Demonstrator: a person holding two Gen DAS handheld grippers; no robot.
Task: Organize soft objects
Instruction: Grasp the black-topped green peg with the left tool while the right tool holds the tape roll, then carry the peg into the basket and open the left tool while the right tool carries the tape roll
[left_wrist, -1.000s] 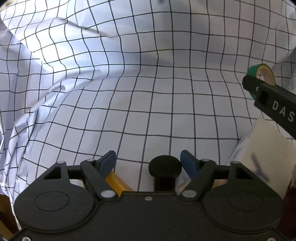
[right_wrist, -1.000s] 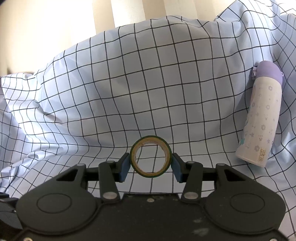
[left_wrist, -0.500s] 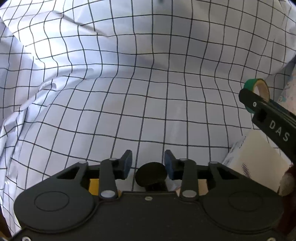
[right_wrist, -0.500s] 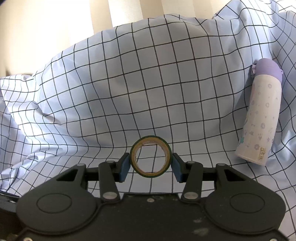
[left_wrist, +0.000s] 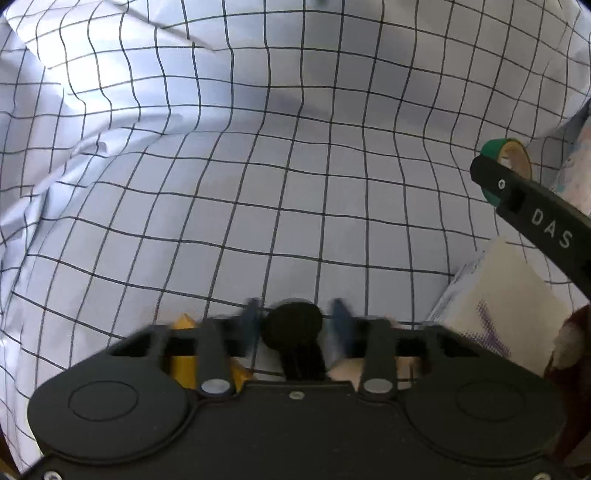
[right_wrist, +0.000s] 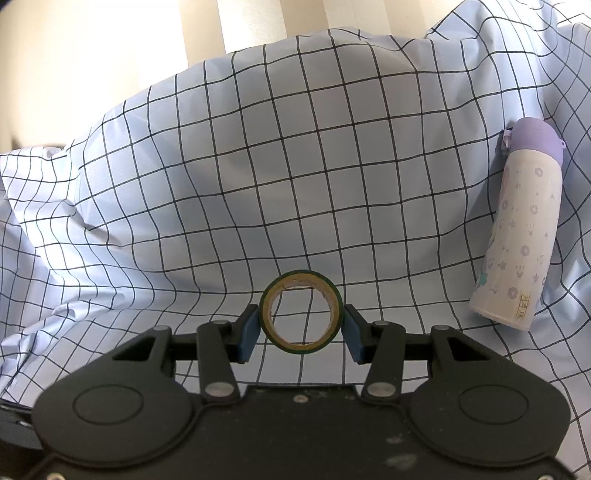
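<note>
Green-edged cardboard-cored tape roll (right_wrist: 301, 312) sits clamped upright in your right gripper (right_wrist: 300, 332) jaws above the checked white bedsheet (right_wrist: 295, 166), ready for placement; your left gripper (left_wrist: 295, 325) jaws are blurred, near-closed around a black knob (left_wrist: 293, 325).

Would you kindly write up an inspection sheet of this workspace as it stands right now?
Surface: white checked sheet, rumpled, draped over everything.
Job's things: roll of green tape, standing on edge between the right claw's pads.
Clutter: lilac-capped bottle lying on the sheet at right; white paper pack at the sheet's right edge; yellow object partly hidden under the left claw.
Grippers: right claw shut on the tape; left claw blurred, pads close either side of a black knob, grip unclear.
Cables: nothing seen.
Surroundings: pale curtain behind the sheet.
</note>
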